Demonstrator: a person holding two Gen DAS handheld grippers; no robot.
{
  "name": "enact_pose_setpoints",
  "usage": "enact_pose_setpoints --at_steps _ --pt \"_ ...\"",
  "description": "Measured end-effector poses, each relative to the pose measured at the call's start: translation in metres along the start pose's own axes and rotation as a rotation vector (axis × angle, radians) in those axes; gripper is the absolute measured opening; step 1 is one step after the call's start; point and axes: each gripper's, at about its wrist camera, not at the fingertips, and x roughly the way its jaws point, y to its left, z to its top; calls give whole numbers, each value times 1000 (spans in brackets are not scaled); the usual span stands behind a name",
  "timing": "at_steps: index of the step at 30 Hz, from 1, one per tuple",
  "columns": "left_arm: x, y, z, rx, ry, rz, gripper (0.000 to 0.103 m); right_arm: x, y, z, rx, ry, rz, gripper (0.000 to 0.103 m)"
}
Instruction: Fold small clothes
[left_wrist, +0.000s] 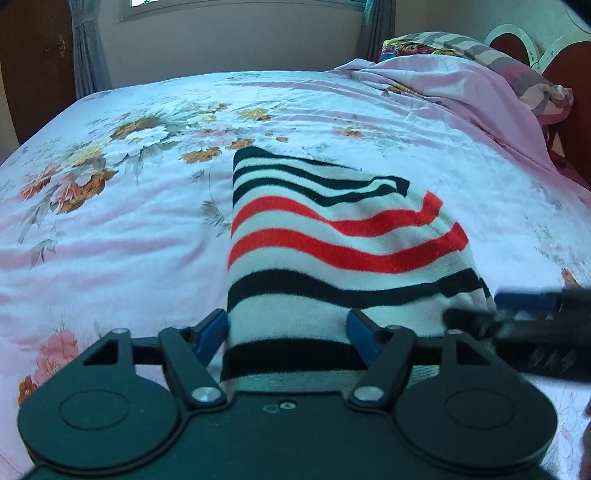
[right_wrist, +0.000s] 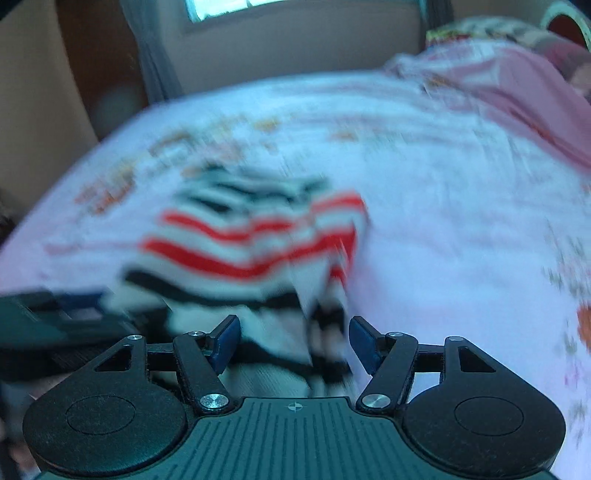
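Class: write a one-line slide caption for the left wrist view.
Open left gripper straddles the striped garment on a floral bedspread.

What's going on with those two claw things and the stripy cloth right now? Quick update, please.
Left hand-held gripper and right hand-held gripper both open, striped garment between their fingers. Garment part-folded on floral bedspread. Nothing in the way.

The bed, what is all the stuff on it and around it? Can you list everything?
striped garment: one, white with black and red stripes, middle of the bed, near end between the left gripper's fingers
bedsheet: one, pale pink with flowers, covering the bed
pink blanket: one, bunched at far right
striped pillow: one, grey and pink, far right corner
curtains: grey, beside the window
window: one, far wall
left gripper: black, blue pads, open around the garment
right gripper: black, blue pads, open, view blurred
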Motion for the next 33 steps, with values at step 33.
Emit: enact_pose_setpoints --at_steps 33 --pt "0 -10 4 -42 155 26 101 -2 -31 -6 157 41 92 72"
